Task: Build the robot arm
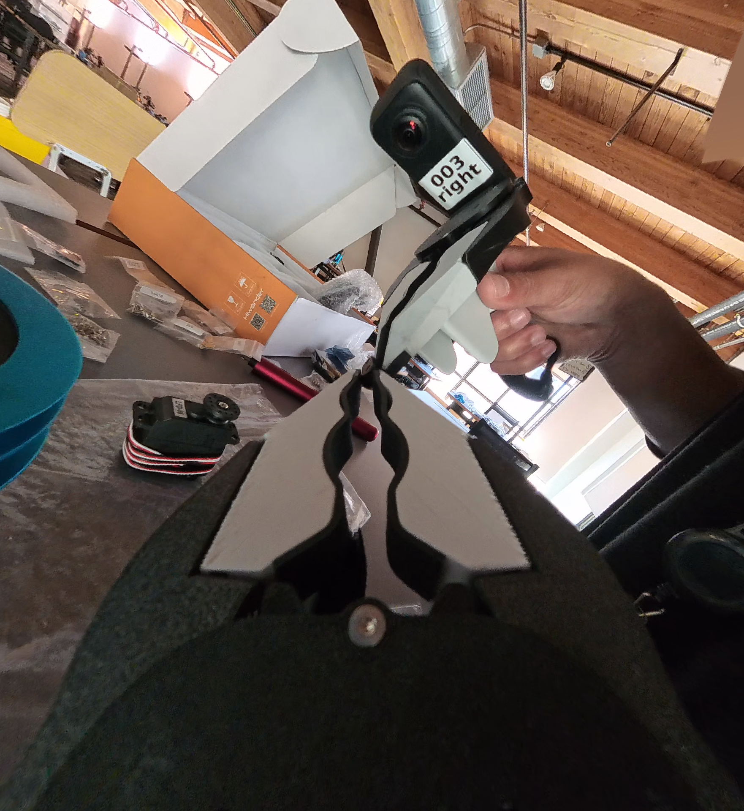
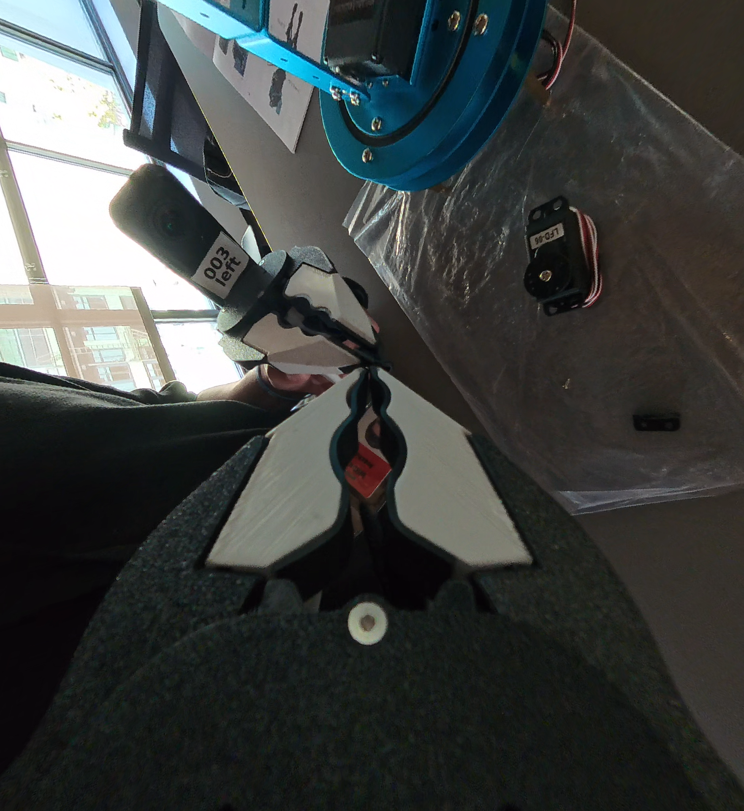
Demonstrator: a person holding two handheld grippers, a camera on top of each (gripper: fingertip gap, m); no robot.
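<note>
left wrist view: dark table (image 1: pixel 151 364), timber ceiling (image 1: pixel 581 131).

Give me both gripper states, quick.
Left gripper: shut, tips together; anything pinched is too small to tell.
Right gripper: shut, tips meeting the other gripper's tips; a held item cannot be told.

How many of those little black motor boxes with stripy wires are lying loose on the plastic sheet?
1. The black servo lies on the clear plastic sheet beside the blue round base. Another black block sits inside that base, so it isn't loose.
</note>
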